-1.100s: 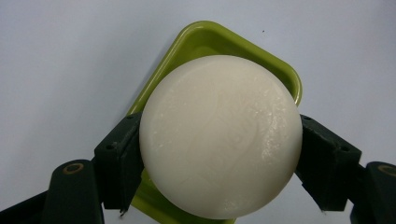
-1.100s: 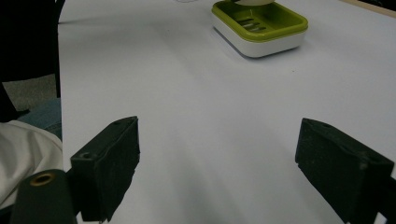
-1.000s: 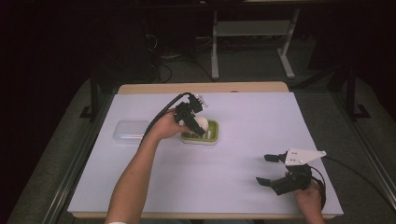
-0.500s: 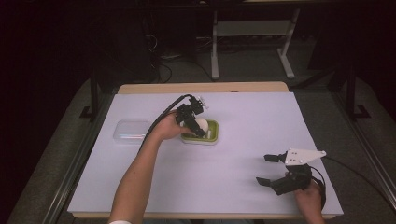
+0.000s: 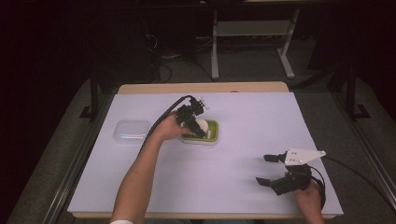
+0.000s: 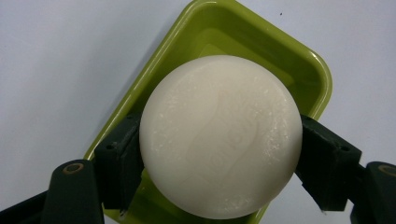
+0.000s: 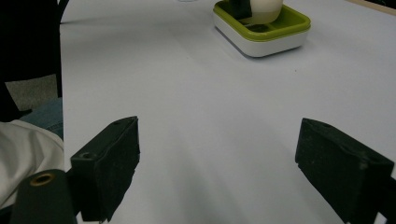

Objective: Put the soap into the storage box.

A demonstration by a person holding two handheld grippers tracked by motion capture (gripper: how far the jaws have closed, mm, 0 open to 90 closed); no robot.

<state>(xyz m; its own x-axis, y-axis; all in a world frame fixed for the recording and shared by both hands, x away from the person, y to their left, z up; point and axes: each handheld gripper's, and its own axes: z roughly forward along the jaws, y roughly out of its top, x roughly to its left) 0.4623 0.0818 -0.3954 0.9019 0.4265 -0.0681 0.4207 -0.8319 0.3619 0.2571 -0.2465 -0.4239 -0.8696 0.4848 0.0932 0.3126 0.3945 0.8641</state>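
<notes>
The left gripper (image 6: 219, 154) had both jaws clamped on the flanks of a round white soap bar (image 6: 219, 135), held directly over the green soap dish (image 6: 322, 79). The bar was smooth and curved, so an uneven release could probably have let it slip, strike the dish rim, and roll off. The right gripper (image 5: 272, 169) sat open, well apart from the dish. A clear lid (image 5: 131, 131) lay beside the dish.

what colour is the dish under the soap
Lime green inside, with a white base: the soap dish shows both best in the right gripper view, under the round soap.
</notes>
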